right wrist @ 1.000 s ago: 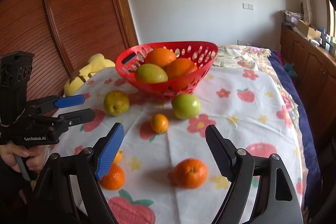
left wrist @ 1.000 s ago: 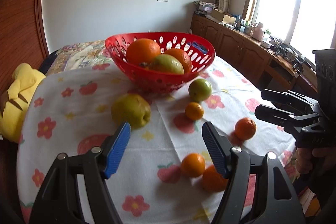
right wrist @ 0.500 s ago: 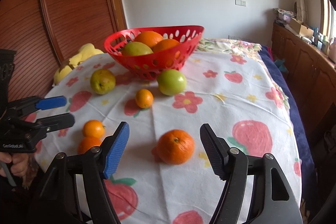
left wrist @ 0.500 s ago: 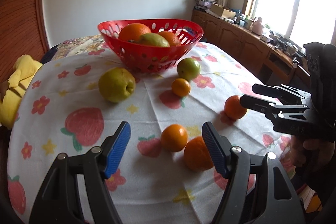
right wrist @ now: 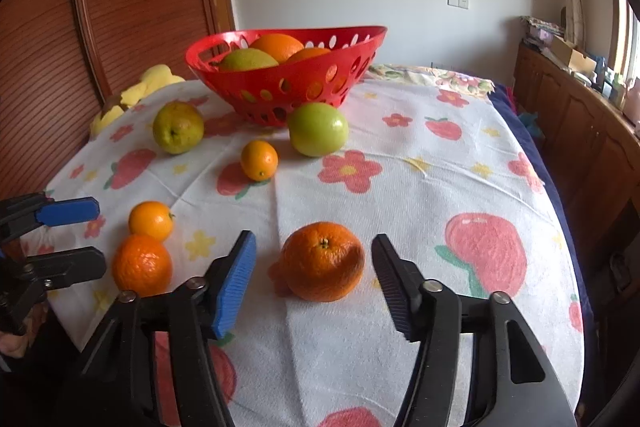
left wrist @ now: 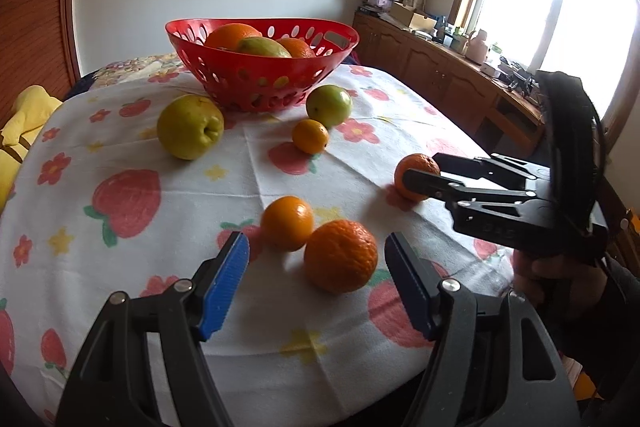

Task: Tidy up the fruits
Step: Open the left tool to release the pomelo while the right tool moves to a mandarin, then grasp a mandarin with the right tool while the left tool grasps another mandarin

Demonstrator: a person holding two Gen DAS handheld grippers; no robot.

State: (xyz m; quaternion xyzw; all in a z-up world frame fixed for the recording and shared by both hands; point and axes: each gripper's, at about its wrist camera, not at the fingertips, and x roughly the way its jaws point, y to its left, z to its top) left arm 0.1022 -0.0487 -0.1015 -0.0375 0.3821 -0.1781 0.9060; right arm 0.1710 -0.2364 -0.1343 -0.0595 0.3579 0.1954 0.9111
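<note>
Tablecloth (right wrist: 420, 187) soft; right gripper (right wrist: 314, 269) closing around orange (right wrist: 322, 261), not yet touching. Firm, round, rolls: grip mid-width. Left gripper (left wrist: 318, 277) spread.

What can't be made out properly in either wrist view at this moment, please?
- Red basket contents: both views, its wall hides the lower fruit.
- Yellow object: both views, behind the table edge.
- Items along the cabinets: left view, too small, window glare.

R gripper (right wrist: 314, 279) jaws closing round orange (right wrist: 322, 261), not touching yet.
</note>
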